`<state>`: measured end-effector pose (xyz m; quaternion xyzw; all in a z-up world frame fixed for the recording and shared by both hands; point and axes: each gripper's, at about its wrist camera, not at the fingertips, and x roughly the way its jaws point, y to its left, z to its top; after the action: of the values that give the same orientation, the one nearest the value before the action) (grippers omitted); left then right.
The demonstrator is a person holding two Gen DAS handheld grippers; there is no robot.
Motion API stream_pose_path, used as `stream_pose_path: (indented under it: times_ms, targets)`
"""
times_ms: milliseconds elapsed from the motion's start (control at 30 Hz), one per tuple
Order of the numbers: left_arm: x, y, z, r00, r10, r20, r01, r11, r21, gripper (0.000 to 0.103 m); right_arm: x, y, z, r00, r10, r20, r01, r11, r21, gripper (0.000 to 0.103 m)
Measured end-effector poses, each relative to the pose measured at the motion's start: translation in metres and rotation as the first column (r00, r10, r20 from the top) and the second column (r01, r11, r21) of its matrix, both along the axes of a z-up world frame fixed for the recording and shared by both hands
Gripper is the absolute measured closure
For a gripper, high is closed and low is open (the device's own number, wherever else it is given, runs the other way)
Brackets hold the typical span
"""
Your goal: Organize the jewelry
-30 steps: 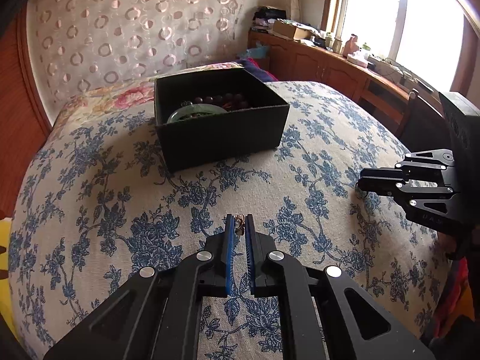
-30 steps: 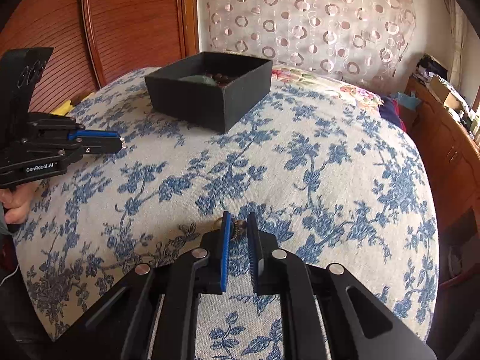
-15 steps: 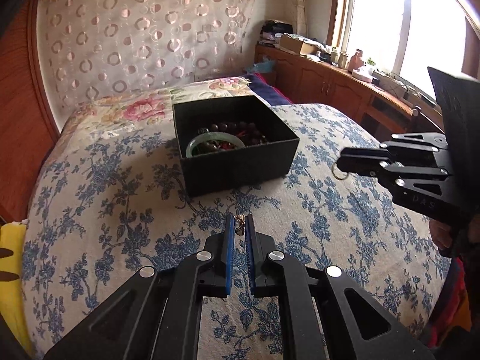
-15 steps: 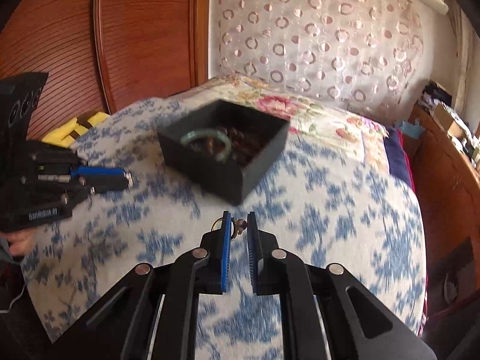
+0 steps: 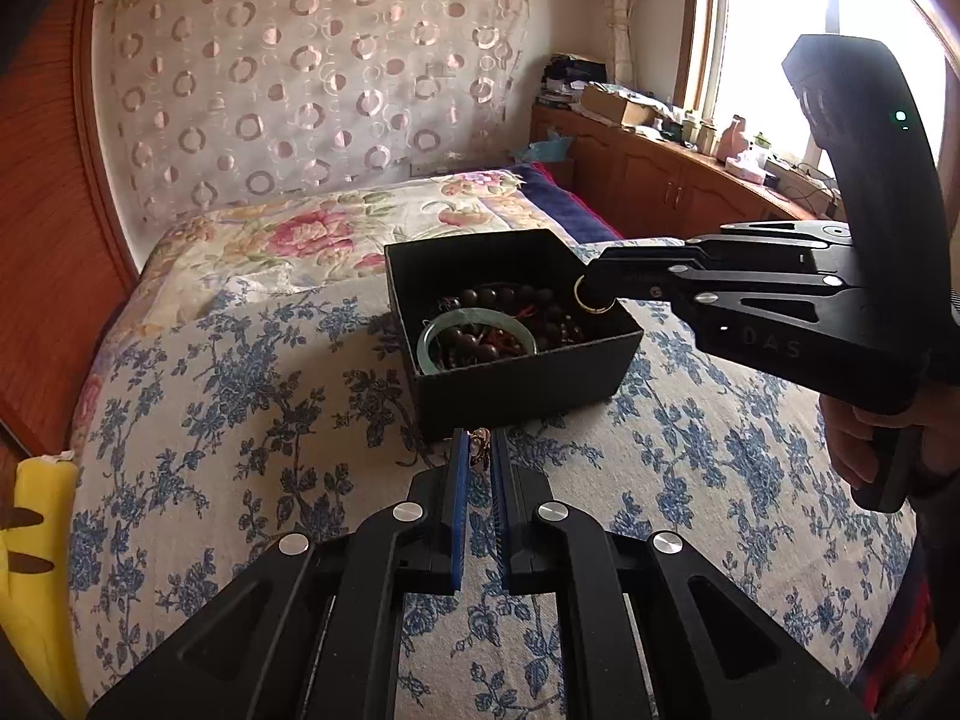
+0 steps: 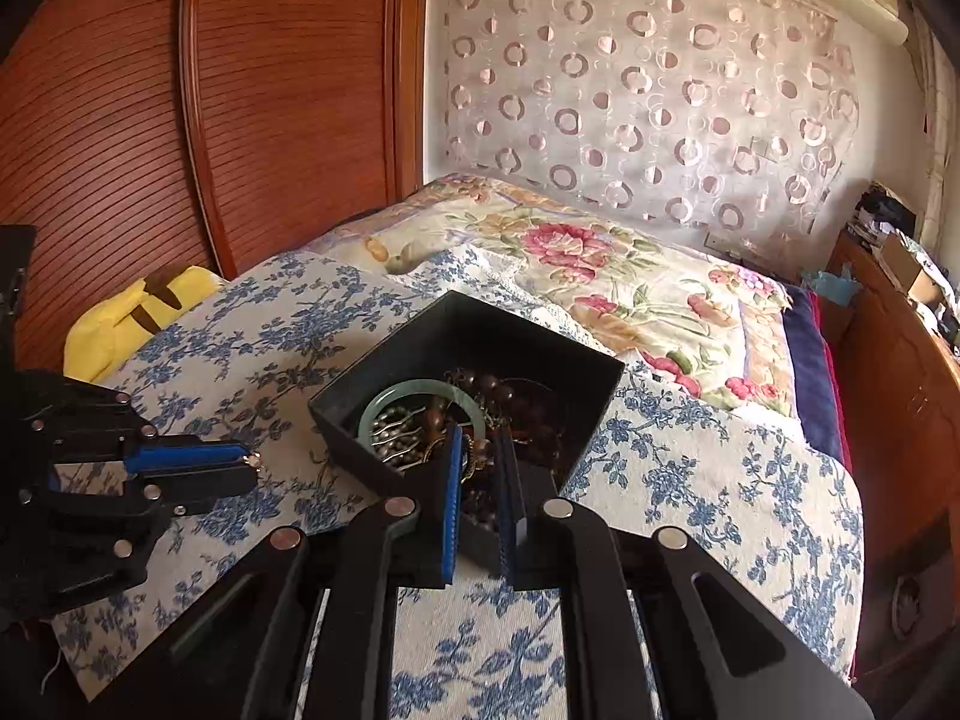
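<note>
Reaching over the black box (image 5: 528, 384), the right tool (image 5: 594, 294) is clamped on a gold ring (image 5: 585, 298), which hangs at its tips above the box's right side. From the right wrist view, that tool (image 6: 480, 450) sits just above the box's contents, its fingers nearly together. The left tool (image 5: 478, 450) is closed on a small earring (image 5: 479, 443) pinched between its blue pads, just in front of the box's near wall and above the bed (image 5: 240, 372). Inside the box lie a pale green bangle (image 5: 432, 330) and dark brown bead strands (image 5: 510, 300). A yellow plush (image 6: 120, 324) rests at the bed's edge beside the wooden wardrobe (image 6: 210, 90).
</note>
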<state>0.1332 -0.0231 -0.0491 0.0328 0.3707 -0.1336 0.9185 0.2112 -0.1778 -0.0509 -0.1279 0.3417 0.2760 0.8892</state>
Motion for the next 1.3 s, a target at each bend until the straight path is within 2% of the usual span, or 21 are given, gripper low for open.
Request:
stream_pose_path:
  times_ms: [367,433,833,900,967,1200,1267,1300]
  targets:
    - [0.028,-0.001,0.011,1.0,0.013,0.02,-0.013,1.0,0.01,0.097,0.014,-0.011,-0.011,0.999,-0.031,-0.045,0.032,0.999,0.03,0.089]
    - [0.032,-0.003,0.015,1.0,0.008,0.03,-0.008,1.0,0.009,0.097,0.013,-0.017,-0.01,0.998,-0.041,-0.042,0.042,0.998,0.042,0.086]
    - [0.067,-0.02,0.019,0.999,0.017,0.039,-0.018,0.999,0.032,0.096,0.004,-0.044,-0.008,0.997,-0.067,-0.03,0.069,0.996,0.052,0.085]
    - [0.069,-0.021,0.021,0.999,0.014,0.039,-0.015,1.0,0.027,0.09,0.001,-0.049,-0.007,0.997,-0.072,-0.029,0.073,0.996,0.059,0.085]
    - [0.068,-0.021,0.024,0.999,0.016,0.048,-0.018,1.0,0.024,0.078,0.0,-0.053,-0.008,0.997,-0.075,-0.03,0.077,0.995,0.065,0.085]
    - [0.053,-0.011,0.033,0.996,0.043,0.075,-0.044,0.999,0.011,0.063,-0.012,-0.062,-0.008,0.995,-0.094,-0.027,0.096,0.991,0.088,0.085]
    - [0.044,-0.008,0.034,0.995,0.056,0.085,-0.057,0.998,0.012,0.05,-0.018,-0.062,-0.006,0.995,-0.101,-0.021,0.103,0.99,0.098,0.085]
    - [0.04,-0.007,0.035,0.994,0.059,0.09,-0.061,0.998,0.016,0.049,-0.021,-0.062,-0.005,0.994,-0.106,-0.017,0.107,0.989,0.098,0.085]
